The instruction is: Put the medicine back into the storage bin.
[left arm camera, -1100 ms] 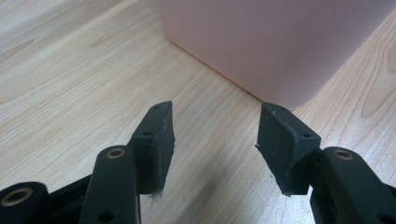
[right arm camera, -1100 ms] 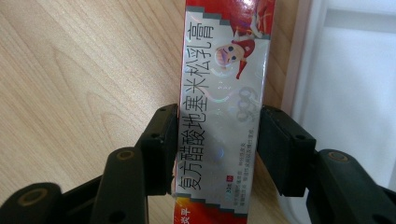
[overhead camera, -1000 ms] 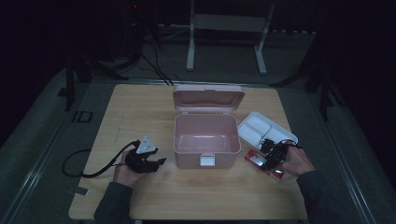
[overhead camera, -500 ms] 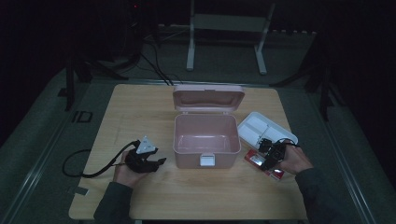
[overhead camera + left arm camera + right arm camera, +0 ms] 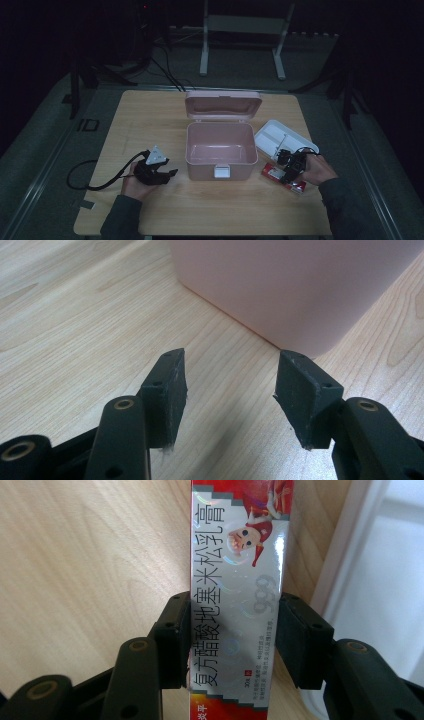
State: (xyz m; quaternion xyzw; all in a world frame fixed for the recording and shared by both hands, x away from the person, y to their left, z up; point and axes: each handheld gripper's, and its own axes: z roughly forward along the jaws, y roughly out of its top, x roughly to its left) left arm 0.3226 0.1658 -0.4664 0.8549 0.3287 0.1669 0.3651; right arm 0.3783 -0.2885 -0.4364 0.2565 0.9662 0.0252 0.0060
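Since the pink box (image 5: 221, 145) sits mid-table with its lid up, it looks ready for loading. Right gripper (image 5: 231, 632) has just been closing, jaws flanking the ointment carton (image 5: 235, 590) lying flat beside the white tray (image 5: 285, 138), pads apparently touching its sides. Left gripper (image 5: 230, 390) spread, empty, parked by the box.

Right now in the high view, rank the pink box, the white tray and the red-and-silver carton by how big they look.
1. Pink box, lid open, plainly the largest.
2. White tray, well smaller.
3. Red-and-silver carton, smallest as seen, though the right tool covers part of it, so its full length is unsure.
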